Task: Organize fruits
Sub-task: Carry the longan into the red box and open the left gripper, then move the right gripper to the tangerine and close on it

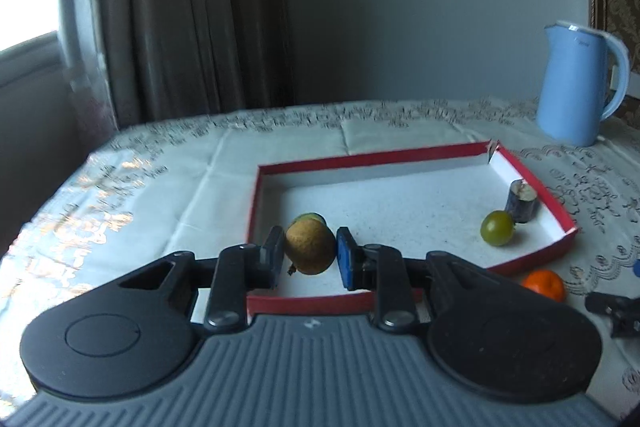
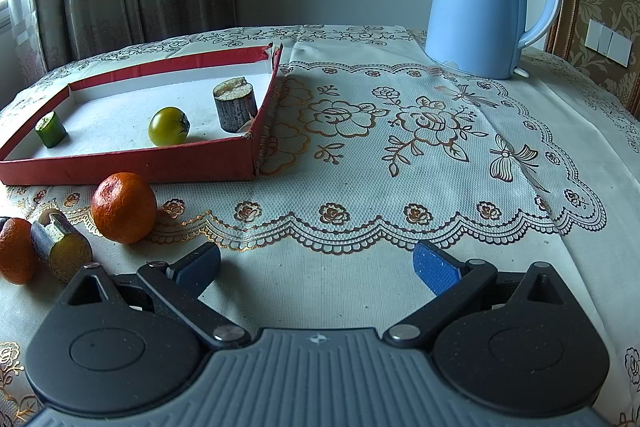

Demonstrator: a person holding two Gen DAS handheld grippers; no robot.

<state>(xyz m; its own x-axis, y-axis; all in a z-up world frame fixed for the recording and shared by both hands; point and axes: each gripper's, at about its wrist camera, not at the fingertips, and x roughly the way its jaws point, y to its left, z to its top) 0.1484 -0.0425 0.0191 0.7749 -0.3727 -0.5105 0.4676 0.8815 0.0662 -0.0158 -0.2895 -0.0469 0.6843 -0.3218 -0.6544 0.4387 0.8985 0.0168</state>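
Status: sorting is partly complete. The red tray sits on the counter and already holds three items: a green tomato, a dark cane segment at the tomato's 2 o'clock, and a small green piece at the tray's 9 o'clock side.

Left gripper: closed on a brown kiwi-like fruit, both pads pressing its sides. The fruit appears over the near part of the tray; whether it rests on the tray floor cannot be told.

Right gripper: jaws spread wide, holding nothing, over bare cloth.

Remaining outside the tray, at the right gripper's 10 o'clock: a large orange, a second orange and a cut cane piece. These likely still require transfer once the held fruit is released.
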